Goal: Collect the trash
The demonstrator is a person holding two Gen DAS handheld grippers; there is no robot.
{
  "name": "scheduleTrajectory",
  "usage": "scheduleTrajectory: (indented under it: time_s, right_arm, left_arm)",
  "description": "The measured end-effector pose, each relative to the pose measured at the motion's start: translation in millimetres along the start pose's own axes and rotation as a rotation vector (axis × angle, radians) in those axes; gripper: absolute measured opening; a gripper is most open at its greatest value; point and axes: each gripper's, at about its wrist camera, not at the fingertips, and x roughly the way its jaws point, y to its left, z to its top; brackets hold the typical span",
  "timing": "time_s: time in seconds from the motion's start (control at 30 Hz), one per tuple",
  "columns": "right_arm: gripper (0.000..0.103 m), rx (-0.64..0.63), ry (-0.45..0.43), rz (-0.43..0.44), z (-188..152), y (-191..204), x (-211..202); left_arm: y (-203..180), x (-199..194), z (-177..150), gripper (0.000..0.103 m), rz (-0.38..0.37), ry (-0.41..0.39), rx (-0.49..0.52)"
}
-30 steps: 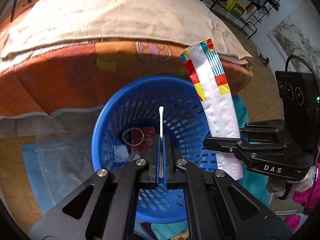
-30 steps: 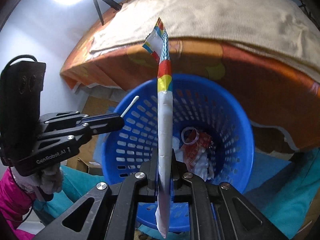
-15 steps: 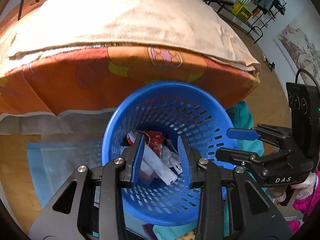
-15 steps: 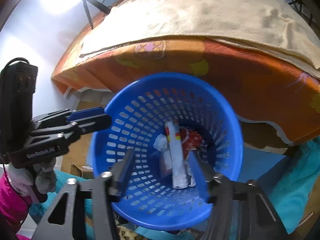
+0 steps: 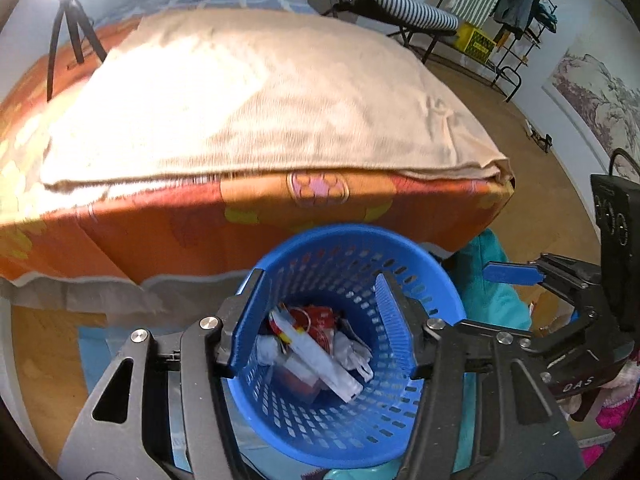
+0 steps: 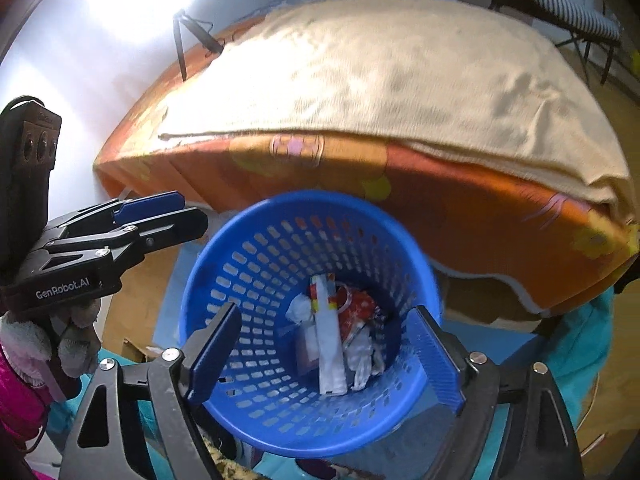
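Right gripper (image 6: pixel 326 350) spread wide, empty, over the blue basket (image 6: pixel 256 240); white wrapper (image 6: pixel 330 354) lies inside, straight ahead.

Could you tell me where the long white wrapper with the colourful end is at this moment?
The wrapper lies inside the blue basket on the other trash, beside the red packet, in front of the bed in both wrist views.

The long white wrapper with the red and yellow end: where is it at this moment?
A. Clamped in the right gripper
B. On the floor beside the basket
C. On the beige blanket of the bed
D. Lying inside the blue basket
D. The long white wrapper lies among the other trash inside the blue basket, and the right gripper above it stands open and empty.
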Motion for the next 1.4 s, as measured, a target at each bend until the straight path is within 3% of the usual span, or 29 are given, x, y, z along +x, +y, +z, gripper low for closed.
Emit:
scheduleTrajectory:
  time_s: [0.13, 0.3, 0.37, 0.67, 0.8, 1.13, 1.4]
  right_arm:
    - [0.091, -0.007, -0.037, -0.03, 3, 3, -12]
    - [0.091, 0.025, -0.077, -0.056, 7, 0, -24]
    - [0.091, 0.034, -0.092, -0.07, 8, 1, -28]
    - [0.092, 0.05, -0.172, -0.163, 18, 6, -53]
    - [0.103, 0.058, -0.221, -0.178, 22, 7, -64]
    - [0.103, 0.03, -0.295, -0.24, 32, 16, -84]
    - [0.103, 0.019, -0.395, -0.243, 37, 22, -101]
  left_arm:
    - [0, -10, 8, 0.065, -0.003, -0.035, -0.002]
    - [0, -23, 18, 0.067, 0.012, -0.086, 0.005]
    - [0, -29, 23, 0.074, 0.015, -0.108, 0.001]
    - [-2, -52, 40, 0.076, 0.016, -0.181, -0.014]
    - [-5, -63, 45, 0.081, 0.021, -0.216, -0.004]
    - [-12, -81, 50, 0.083, 0.048, -0.261, -0.006]
    - [-16, -99, 55, 0.1, 0.076, -0.332, -0.004]
